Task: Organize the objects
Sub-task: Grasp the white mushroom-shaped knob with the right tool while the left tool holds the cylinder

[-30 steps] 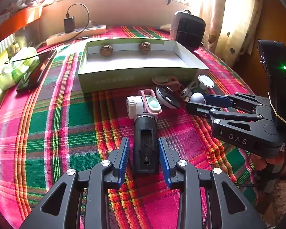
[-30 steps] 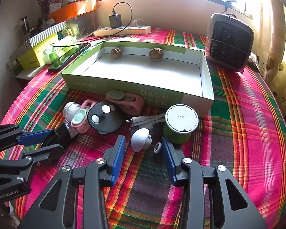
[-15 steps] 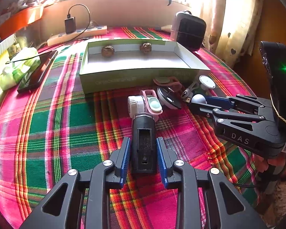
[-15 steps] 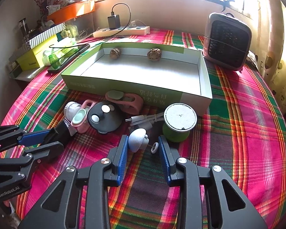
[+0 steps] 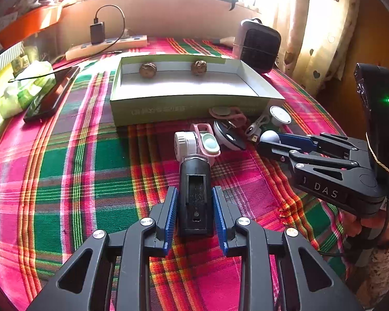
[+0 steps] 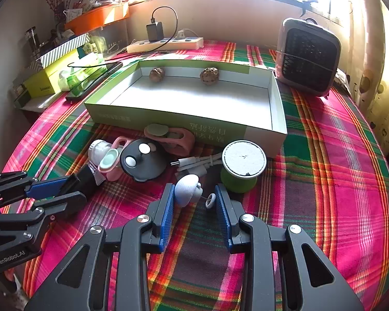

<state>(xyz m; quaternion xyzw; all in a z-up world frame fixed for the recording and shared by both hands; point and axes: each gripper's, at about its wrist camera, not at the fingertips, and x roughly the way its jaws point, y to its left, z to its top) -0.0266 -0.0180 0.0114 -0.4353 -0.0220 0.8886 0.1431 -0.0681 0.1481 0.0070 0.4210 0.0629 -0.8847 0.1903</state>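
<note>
A black device with a white round head [image 5: 195, 197] lies on the plaid cloth. My left gripper [image 5: 195, 199] has its blue pads on both sides of the black body, shut on it; it also shows in the right wrist view [image 6: 51, 189]. My right gripper [image 6: 194, 198] is open around a small pale blue-grey knob [image 6: 186, 188] with a little ring [image 6: 210, 200]; small gaps remain. A shallow green box [image 6: 168, 115] with two walnuts [image 6: 209, 76] stands behind. Pink clips [image 6: 173, 137], a black disc [image 6: 142, 159], a white cable [image 6: 194, 162] and a green spool [image 6: 242, 165] lie before it.
A small grey fan heater [image 6: 307, 57] stands at the back right. A power strip with charger [image 6: 166, 42] lies along the wall. A phone [image 6: 94, 81], tissue pack and boxes [image 6: 57, 77] sit at the left edge.
My left gripper's jaws have closed in onto the black device. My right gripper has narrowed around the pale knob and moved slightly forward.
</note>
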